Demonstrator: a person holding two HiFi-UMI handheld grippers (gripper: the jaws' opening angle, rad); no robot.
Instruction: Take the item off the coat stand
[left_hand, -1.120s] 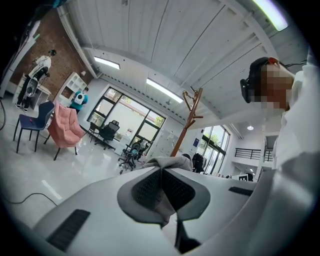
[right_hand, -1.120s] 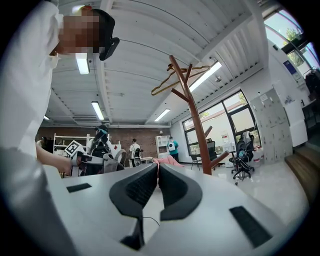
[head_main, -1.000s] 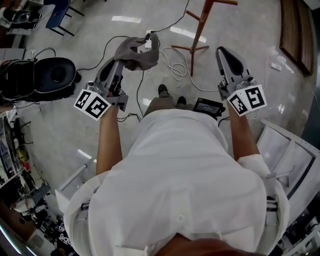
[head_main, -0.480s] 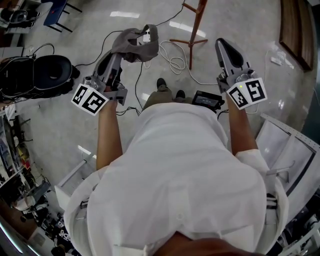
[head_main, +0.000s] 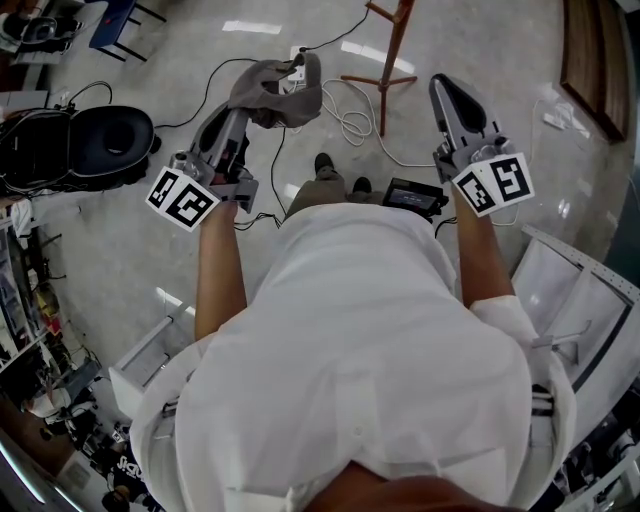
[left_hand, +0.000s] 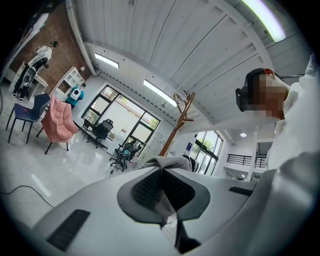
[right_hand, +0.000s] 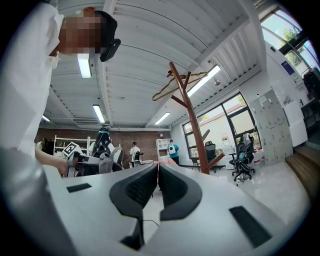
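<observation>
A grey cloth item (head_main: 278, 88), which looks like a cap, hangs from the tips of my left gripper (head_main: 244, 106). It is off the wooden coat stand (head_main: 388, 55), which stands on the floor ahead between my hands. In the left gripper view the left gripper (left_hand: 161, 170) is shut, with grey cloth (left_hand: 170, 161) pinched between the pads and the stand (left_hand: 178, 123) beyond. My right gripper (head_main: 446, 86) is held level to the right of the stand. In its own view the right gripper (right_hand: 158, 168) is shut with nothing in it, and the bare stand (right_hand: 193, 117) rises ahead.
White and black cables (head_main: 347, 122) loop on the floor by the stand's feet. A black round seat (head_main: 112, 140) sits at the left and a black box (head_main: 414, 198) by the person's feet. White frames (head_main: 565, 290) lie at the right. A pink chair (left_hand: 57, 124) stands far off.
The head view has shifted a little. The left gripper keeps its hold on the grey item and has barely drifted. The right gripper has stayed where it was.
</observation>
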